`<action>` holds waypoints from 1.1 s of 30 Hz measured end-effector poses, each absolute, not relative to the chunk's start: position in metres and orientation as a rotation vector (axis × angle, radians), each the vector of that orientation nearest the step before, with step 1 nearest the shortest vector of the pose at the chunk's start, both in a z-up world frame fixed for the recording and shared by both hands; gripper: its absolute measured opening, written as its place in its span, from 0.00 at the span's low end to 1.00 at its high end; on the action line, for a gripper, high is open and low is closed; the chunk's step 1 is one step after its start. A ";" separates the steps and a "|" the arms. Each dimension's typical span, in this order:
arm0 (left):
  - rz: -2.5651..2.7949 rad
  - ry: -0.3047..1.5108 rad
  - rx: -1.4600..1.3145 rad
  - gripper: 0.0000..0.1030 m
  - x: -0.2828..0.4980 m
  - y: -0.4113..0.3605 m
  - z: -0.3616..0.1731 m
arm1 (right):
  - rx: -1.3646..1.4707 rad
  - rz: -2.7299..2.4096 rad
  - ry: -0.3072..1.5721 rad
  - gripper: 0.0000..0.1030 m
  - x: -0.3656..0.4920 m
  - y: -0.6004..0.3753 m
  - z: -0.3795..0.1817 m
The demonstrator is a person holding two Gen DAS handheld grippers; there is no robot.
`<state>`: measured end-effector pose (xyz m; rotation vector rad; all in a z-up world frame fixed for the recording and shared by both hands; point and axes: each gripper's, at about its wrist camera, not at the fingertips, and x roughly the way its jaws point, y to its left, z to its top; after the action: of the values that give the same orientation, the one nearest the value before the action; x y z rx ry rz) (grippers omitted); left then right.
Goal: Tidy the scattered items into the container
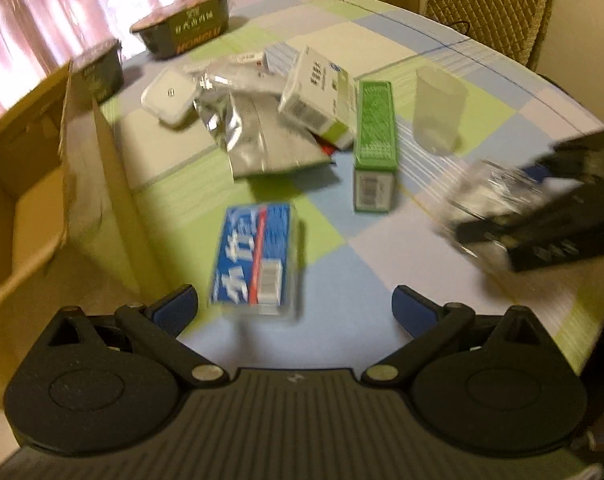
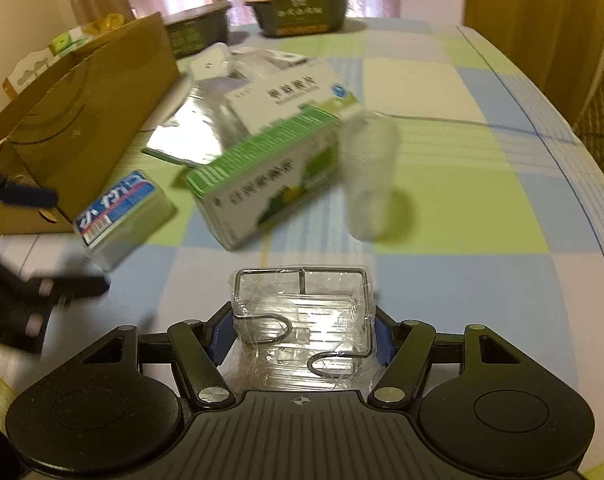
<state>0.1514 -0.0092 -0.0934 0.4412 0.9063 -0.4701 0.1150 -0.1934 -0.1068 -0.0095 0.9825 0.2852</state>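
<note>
Plastic wrap covers the little wire rack (image 2: 302,320) that the right gripper (image 2: 302,338) pinches between its blue pads (image 2: 221,336), low in the middle of the right wrist view. It looks light and a bit slippery because of the shiny wrap. The wire frame looks stiff, so I think the sides are the best place to squeeze it, just as it is held now.

The left gripper (image 1: 295,304) is spread wide with nothing in it. The blue box (image 1: 255,256) lies on the table (image 1: 382,248) just in front of it. That box looks light and hard, with flat sides good for grabbing.

The cardboard box (image 1: 29,184) stands open at the left of the left wrist view. Farther back lie the green box (image 1: 374,128), a white box (image 1: 318,92), a silver pouch (image 1: 261,136) and a clear cup (image 1: 438,112). The pouch looks soft and floppy. The cup looks thin and easy to tip.

Both pictures are blurry. I cannot read the words on the boxes. The bottom of the cardboard box is hidden.
</note>
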 end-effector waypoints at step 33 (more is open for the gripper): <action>-0.329 1.056 0.270 0.61 0.165 -0.026 -0.110 | 0.030 0.295 0.959 0.67 0.107 -0.207 -0.104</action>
<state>0.1649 -0.0260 -0.1104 0.2700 1.0561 -0.3286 0.1075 -0.2072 -0.1042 0.0298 0.9588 0.2954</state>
